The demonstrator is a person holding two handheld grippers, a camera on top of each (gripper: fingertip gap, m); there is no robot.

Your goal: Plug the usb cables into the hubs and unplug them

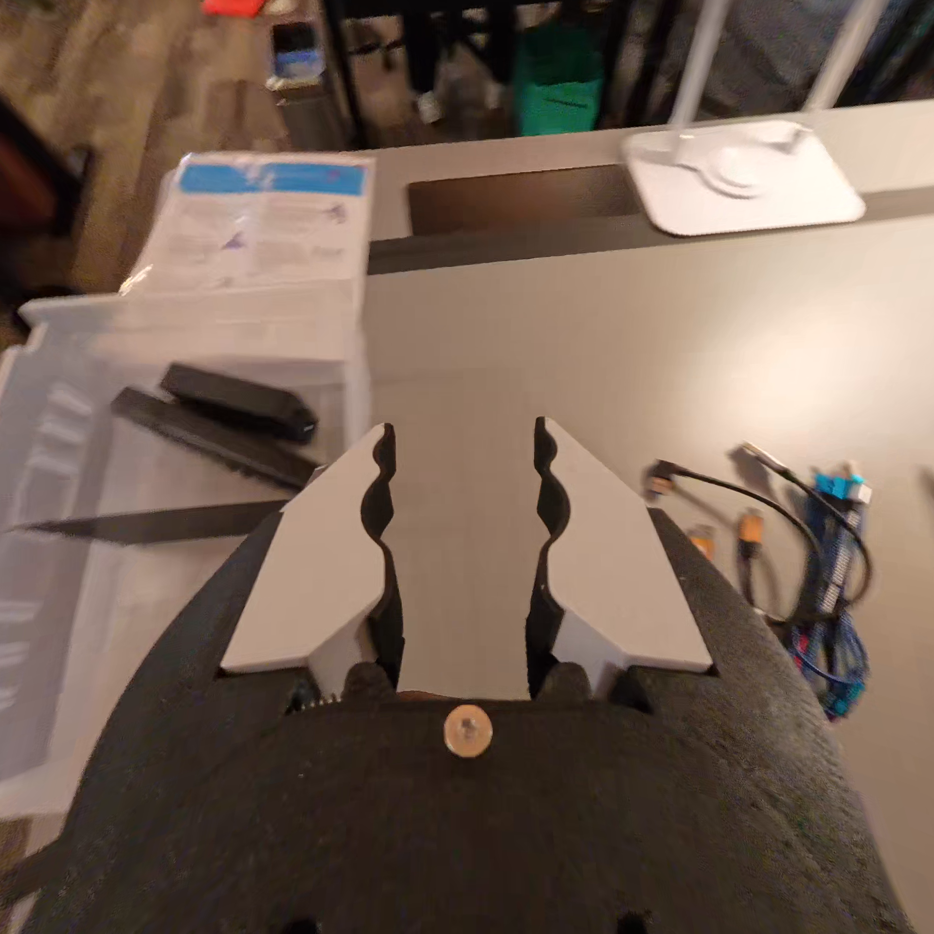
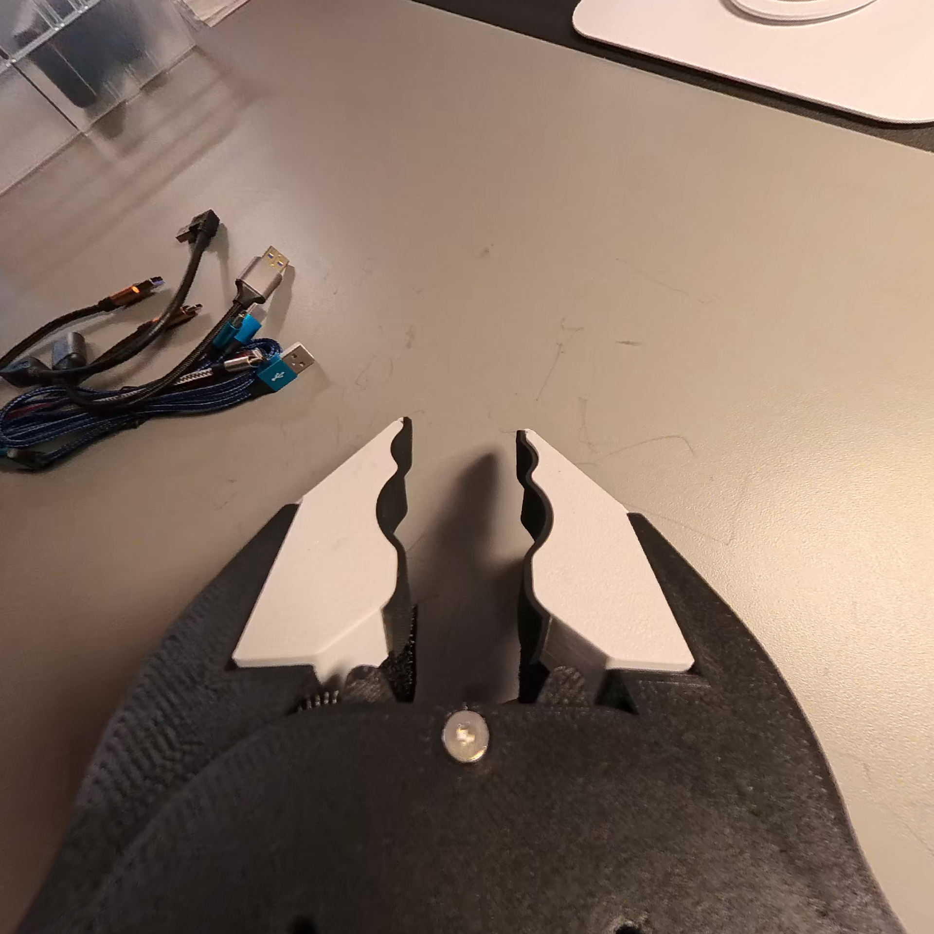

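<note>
My left gripper is open and empty above the grey table. Two black USB hubs lie in a clear plastic bin to its left. A bundle of USB cables with blue, orange, silver and black plugs lies on the table to its right. My right gripper is open and empty, low over the bare table. The same cable bundle lies to its left, with a blue USB plug and a silver USB plug pointing toward the table's middle.
A white lamp base stands at the back right, also in the right wrist view. A white box with a printed sheet sits behind the bin. A dark slot runs along the table's back. The clear bin corner shows top left. Spacing between my two grippers at the tips: around 45 cm.
</note>
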